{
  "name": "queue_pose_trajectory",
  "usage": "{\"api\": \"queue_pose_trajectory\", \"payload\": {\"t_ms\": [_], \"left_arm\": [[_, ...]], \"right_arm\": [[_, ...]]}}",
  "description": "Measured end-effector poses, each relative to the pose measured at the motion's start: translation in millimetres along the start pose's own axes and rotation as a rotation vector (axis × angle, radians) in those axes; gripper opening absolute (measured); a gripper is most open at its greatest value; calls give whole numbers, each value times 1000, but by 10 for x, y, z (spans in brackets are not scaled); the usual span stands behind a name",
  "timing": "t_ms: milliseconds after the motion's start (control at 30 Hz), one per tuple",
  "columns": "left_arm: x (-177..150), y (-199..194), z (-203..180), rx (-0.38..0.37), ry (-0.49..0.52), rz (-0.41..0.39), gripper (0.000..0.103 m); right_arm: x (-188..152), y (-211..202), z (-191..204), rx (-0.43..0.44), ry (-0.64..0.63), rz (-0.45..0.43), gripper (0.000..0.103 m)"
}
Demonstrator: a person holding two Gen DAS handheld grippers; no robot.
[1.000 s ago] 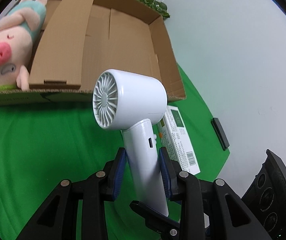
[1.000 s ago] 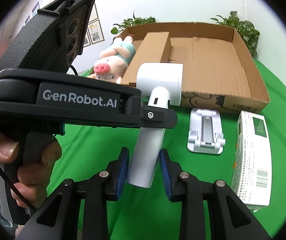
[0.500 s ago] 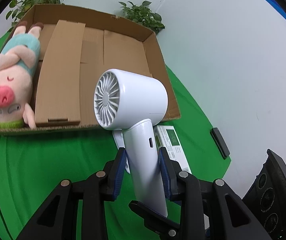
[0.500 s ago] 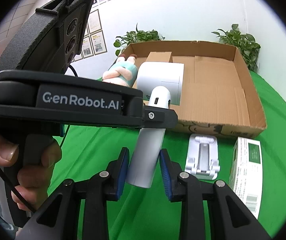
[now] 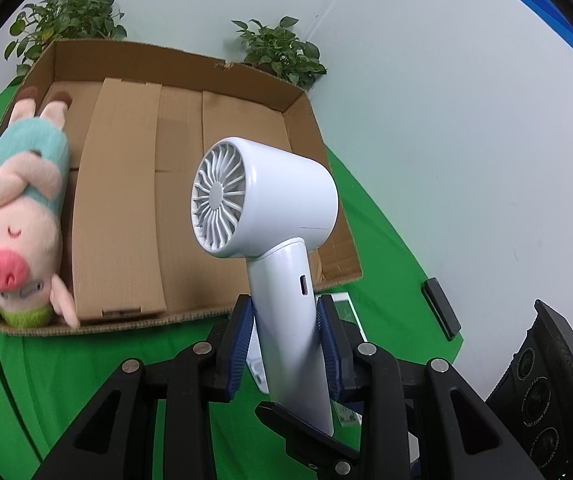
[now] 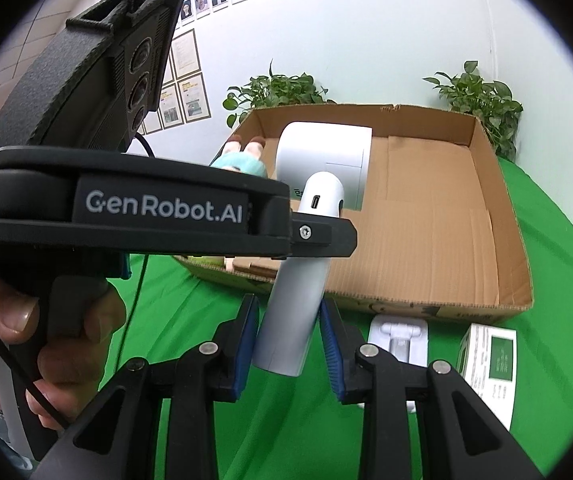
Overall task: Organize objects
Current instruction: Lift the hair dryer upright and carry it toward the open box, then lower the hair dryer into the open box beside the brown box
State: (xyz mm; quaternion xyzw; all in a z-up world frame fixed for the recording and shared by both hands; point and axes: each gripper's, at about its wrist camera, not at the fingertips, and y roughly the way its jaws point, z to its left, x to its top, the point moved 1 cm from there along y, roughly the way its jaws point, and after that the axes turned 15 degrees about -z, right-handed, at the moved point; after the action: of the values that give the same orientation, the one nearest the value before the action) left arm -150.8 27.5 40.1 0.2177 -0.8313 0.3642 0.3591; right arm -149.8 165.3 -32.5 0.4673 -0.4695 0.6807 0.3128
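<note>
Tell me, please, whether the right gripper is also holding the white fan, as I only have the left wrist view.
Observer: Yes, the right gripper is shut on the lower end of the fan handle.
Operator: Thank you. What is the white item half hidden behind the handle?
Observer: A white folding stand, lying flat on the green cloth just in front of the cardboard box.
Operator: Is the white-and-green carton touching it?
Observer: No, the carton lies beside the stand with a strip of cloth between them.
</note>
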Motion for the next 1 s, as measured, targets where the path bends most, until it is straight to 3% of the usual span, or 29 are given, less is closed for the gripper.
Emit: {"api": "queue_pose_trajectory", "payload": {"t_ms": [767, 1000], "left_arm": [[721, 534, 320, 2, -6, -25, 29], [826, 876, 496, 42, -4, 16, 29]], "right_arm": [[505, 630, -247, -3, 22, 24, 30], [509, 875, -341, 7, 47, 53, 30]]}}
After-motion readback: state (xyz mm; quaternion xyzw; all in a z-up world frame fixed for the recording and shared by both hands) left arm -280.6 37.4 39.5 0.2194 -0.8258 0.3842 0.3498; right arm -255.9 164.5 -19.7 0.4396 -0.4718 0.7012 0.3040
